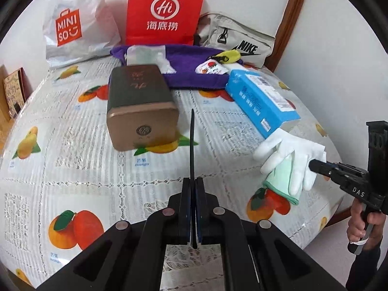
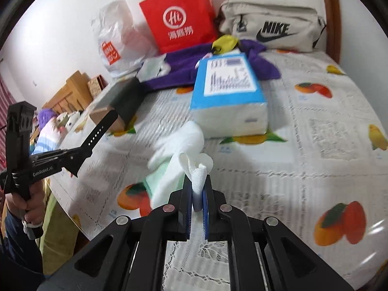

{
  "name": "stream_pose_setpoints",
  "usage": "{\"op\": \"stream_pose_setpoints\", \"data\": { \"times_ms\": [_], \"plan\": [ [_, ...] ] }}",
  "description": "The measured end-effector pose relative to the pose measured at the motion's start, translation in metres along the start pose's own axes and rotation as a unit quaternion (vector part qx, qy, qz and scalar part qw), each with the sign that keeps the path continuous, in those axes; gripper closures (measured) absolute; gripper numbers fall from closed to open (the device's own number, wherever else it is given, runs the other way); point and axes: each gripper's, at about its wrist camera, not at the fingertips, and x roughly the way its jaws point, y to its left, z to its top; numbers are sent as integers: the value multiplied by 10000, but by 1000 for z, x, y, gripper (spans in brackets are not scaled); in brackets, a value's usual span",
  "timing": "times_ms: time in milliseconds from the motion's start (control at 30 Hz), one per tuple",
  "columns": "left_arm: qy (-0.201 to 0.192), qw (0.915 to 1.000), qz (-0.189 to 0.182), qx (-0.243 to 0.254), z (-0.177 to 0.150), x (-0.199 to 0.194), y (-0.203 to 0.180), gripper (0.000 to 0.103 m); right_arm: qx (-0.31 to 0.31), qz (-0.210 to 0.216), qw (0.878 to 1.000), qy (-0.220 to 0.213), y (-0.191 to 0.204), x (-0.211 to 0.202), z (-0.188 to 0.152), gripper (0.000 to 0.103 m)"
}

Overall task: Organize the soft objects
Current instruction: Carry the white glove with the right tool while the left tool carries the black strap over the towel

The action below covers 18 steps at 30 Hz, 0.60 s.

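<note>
A white glove with a green cuff (image 1: 288,162) hangs from my right gripper (image 1: 315,165), which is shut on its fingers just above the fruit-print tablecloth (image 1: 80,165). In the right wrist view the glove (image 2: 179,160) bunches between the closed jaws of that gripper (image 2: 198,189). My left gripper (image 1: 193,181) is shut and empty over the table's middle; it shows at the left in the right wrist view (image 2: 106,121). A purple cloth (image 1: 191,72) lies at the back, under small items.
A brown tin box (image 1: 140,106) and a blue tissue pack (image 1: 262,99) lie mid-table. A Miniso bag (image 1: 77,24), a red paper bag (image 1: 165,12) and a Nike pouch (image 1: 240,41) stand along the wall. A yellow clip (image 1: 230,57) lies on the cloth.
</note>
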Motion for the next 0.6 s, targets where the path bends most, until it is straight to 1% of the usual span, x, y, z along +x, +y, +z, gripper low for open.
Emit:
{"op": "stream_pose_setpoints", "data": {
  "times_ms": [267, 600],
  "plan": [
    [-219, 9997, 55, -16, 15, -20, -10, 99, -160, 54, 9994, -315, 9, -32, 12, 96],
    [-340, 9993, 154, -96, 33, -29, -11, 99, -231, 84, 9982, -551, 12, -50, 40, 96]
  ]
}}
